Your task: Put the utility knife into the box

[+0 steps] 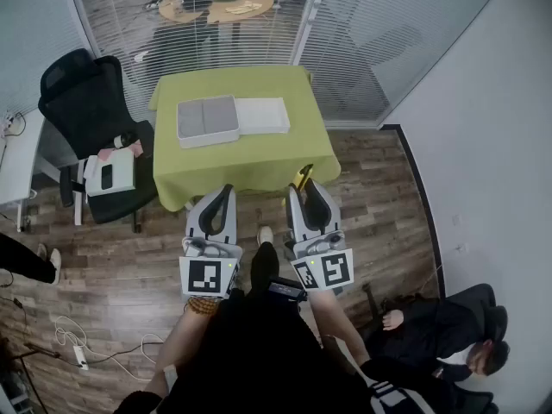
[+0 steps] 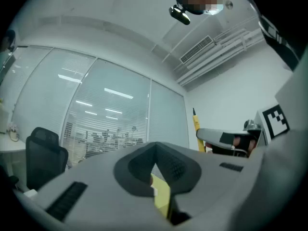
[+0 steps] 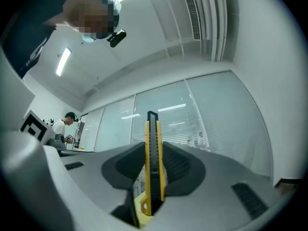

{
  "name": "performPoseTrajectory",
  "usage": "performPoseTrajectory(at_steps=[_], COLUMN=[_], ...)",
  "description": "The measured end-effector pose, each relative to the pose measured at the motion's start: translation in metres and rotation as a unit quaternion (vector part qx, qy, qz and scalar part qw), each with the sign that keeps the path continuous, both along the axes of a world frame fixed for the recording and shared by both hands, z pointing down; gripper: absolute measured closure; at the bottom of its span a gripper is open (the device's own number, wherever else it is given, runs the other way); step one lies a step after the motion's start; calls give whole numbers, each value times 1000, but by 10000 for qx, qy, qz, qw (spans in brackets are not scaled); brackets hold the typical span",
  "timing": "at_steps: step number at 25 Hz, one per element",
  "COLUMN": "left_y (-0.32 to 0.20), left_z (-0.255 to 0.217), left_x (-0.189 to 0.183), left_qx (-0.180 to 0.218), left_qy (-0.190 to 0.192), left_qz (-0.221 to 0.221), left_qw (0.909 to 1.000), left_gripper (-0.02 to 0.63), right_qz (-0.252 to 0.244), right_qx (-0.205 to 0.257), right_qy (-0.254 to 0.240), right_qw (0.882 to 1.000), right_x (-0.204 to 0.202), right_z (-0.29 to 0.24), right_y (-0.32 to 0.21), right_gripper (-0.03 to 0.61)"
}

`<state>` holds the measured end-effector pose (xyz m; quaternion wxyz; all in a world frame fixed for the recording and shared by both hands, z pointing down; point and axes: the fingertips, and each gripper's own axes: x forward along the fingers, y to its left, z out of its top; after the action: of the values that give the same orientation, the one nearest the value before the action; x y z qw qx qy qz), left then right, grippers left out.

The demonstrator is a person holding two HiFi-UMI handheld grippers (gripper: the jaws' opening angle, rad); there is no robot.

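Knife [image 3: 153, 162] upright, clamped in right gripper [image 1: 305, 185], just short of green table [image 1: 259, 158]. Left gripper [image 1: 227, 191] alongside, jaws together, empty. Box [image 1: 208, 119] on table.

This is an office, most likely a meeting or work room. Floor-to-ceiling glass walls [image 1: 345, 33] with slatted blinds close it in, and beyond them stands a round meeting table [image 1: 216, 5]. A black swivel chair [image 1: 90, 102] sits beside a table under a green cloth [image 1: 250, 149], with a white desk [image 1: 17, 166] at the side. The floor [image 1: 379, 205] is wood-look planking. Overhead are strip lights [image 3: 63, 61] and an air vent [image 2: 196, 49].
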<state>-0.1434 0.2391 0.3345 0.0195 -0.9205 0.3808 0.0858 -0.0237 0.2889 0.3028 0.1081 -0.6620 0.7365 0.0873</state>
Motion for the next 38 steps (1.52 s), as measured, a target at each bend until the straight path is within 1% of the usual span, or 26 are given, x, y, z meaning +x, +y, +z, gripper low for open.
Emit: performPoseTrajectory(at_steps=[3, 5, 8, 10, 15, 20, 26, 29, 31, 36, 38], left_y=[-7, -14, -18, -19, -25, -29, -39, -49, -54, -70, -79], left_z=[-3, -5, -11, -9, 4, 10, 11, 9, 14, 23, 22], left_x=[8, 8, 10, 12, 14, 21, 39, 51, 58, 79, 89], left_qx=[-114, -16, 137, 78, -75, -144, -136, -173, -199, -281, -288], left_qy=[81, 64, 108, 149, 19, 48, -20, 92, 66, -32, 22], left_qz=[-99, -187, -289, -296, -295, -240, -130, -109, -83, -60, -88], left_qw=[9999, 9998, 9994, 9994, 9995, 9996, 9998, 9997, 9997, 9996, 9995], left_gripper=[609, 609, 609, 609, 609, 609, 609, 609, 609, 609, 609], right_qz=[189, 187, 153, 157, 106, 38, 48, 33, 29, -90, -135], right_qx=[6, -20, -94, -156, -292, -336, -445, -460, -460, -462, -468], right_qy=[70, 60, -131, -150, -117, -201, -288, -323, -344, -332, -331], right_qw=[9998, 9998, 9998, 9996, 9994, 9992, 9986, 9984, 9983, 9983, 9983], right_x=[0, -5, -6, -6, -4, 3, 20, 32, 39, 58, 68], right_z=[2, 4, 8, 12, 17, 19, 23, 24, 24, 26, 27], right_y=[-12, -21, -28, -30, -39, -44, -57, -70, -77, -98, -108], right_gripper=[466, 466, 465, 465, 465, 465, 465, 465, 465, 465, 465])
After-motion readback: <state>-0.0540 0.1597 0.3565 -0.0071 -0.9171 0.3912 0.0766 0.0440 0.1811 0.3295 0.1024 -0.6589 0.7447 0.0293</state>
